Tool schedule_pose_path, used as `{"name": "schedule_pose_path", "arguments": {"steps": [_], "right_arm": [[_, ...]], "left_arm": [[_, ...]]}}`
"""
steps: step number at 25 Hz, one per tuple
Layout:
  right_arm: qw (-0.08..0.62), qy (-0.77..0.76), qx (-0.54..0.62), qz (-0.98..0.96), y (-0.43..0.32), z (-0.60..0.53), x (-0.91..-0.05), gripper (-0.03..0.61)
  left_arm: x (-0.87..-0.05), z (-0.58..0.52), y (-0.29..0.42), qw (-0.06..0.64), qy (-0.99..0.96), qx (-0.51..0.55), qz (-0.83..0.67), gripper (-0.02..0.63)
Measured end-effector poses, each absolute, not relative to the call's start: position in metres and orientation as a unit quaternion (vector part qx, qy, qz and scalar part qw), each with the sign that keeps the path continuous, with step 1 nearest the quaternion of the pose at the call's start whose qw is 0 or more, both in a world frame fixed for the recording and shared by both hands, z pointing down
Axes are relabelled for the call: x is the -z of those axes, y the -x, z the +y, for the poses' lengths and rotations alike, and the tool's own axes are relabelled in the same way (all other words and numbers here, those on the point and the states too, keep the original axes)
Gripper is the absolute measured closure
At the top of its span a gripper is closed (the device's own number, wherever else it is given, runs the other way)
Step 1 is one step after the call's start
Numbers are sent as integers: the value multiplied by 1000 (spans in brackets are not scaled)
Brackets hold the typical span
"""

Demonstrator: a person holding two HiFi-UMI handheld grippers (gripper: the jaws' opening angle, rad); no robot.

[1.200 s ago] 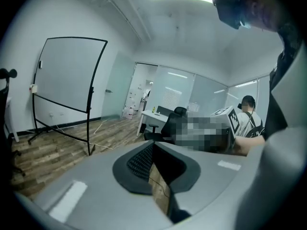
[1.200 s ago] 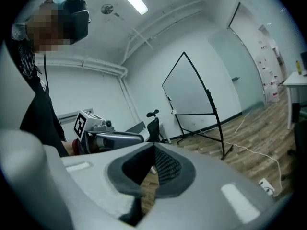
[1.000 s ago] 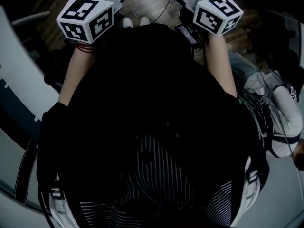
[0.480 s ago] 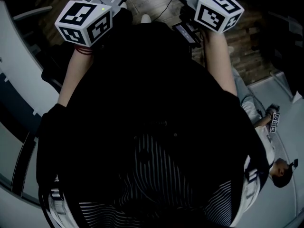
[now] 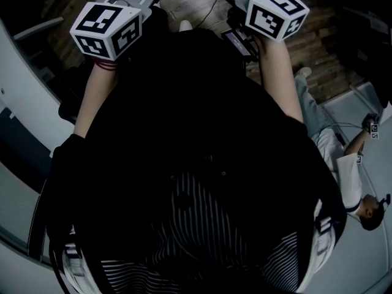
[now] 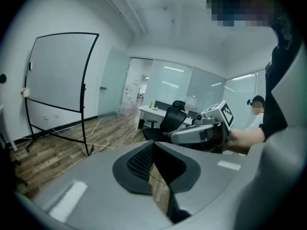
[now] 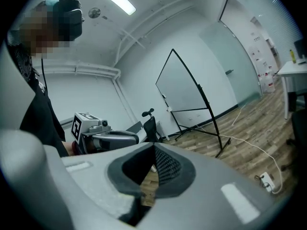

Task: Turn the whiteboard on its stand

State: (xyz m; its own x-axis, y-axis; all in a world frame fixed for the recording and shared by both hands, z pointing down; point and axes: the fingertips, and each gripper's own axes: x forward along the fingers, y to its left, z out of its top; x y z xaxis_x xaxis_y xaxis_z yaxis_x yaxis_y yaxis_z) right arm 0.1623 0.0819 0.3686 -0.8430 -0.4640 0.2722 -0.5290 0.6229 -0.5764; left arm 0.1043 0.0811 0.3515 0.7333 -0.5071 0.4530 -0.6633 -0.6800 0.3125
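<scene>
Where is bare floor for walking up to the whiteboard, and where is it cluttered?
Bare floor lies between the whiteboard and the desk. Cluttered: a cable trails past the stand, a power strip lies nearby, an office chair crowds the desk.

The whiteboard point(image 6: 55, 73) has a smooth white face with a faint sheen. Its stand point(image 6: 85, 119) is thin black tube, apparently painted metal, with a semi-matt finish. The floor point(image 6: 53, 150) is wood-grain plank, matt. The left gripper point(image 6: 153, 157) and right gripper point(image 7: 153, 163) have smooth, matt grey plastic shells. Their pads point(image 6: 141, 159) are black, matt and finely ribbed. The marker cube point(image 5: 107, 28) is matt white with black printed squares. The partition point(image 6: 168, 87) is glossy glass.
</scene>
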Motion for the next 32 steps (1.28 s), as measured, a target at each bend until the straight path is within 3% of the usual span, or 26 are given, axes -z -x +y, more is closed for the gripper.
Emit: {"name": "schedule_pose_path", "arguments": {"steps": [19, 28, 32], "right_arm": [[58, -273, -338, -899, -149, -27, -392, 578], [98, -271, -323, -902, -35, -118, -400, 578], [67, -271, -319, -905, -6, -96, -371, 578]], "left_arm": [[-385, -17, -74, 257, -883, -180, -348, 614], [-398, -104, 33, 273, -880, -156, -355, 614], [-371, -97, 54, 246, -899, -116, -343, 614]]}}
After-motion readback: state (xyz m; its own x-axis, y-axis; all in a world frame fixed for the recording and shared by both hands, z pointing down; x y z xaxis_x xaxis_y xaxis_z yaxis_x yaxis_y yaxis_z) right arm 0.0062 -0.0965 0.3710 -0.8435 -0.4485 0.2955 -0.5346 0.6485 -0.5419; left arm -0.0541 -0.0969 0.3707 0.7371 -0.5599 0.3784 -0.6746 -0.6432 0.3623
